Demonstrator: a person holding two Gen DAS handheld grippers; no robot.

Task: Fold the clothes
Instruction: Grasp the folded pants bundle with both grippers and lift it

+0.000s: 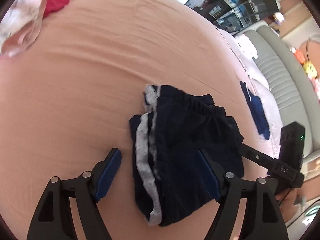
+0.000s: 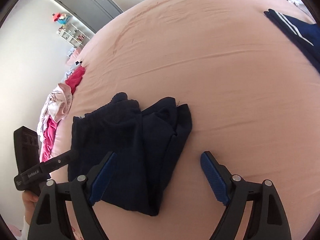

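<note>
A pair of dark navy shorts with grey side stripes lies bunched on the pink bed sheet. My left gripper is open, its fingers straddling the striped side of the shorts just above them. In the right wrist view the same shorts lie crumpled, and my right gripper is open over their near edge. The right gripper's body shows in the left wrist view, and the left gripper's body shows in the right wrist view.
A pile of pink, white and red clothes lies at the far left of the bed, also in the right wrist view. A folded blue garment with white stripes lies near the bed's far side. A grey padded headboard stands beyond.
</note>
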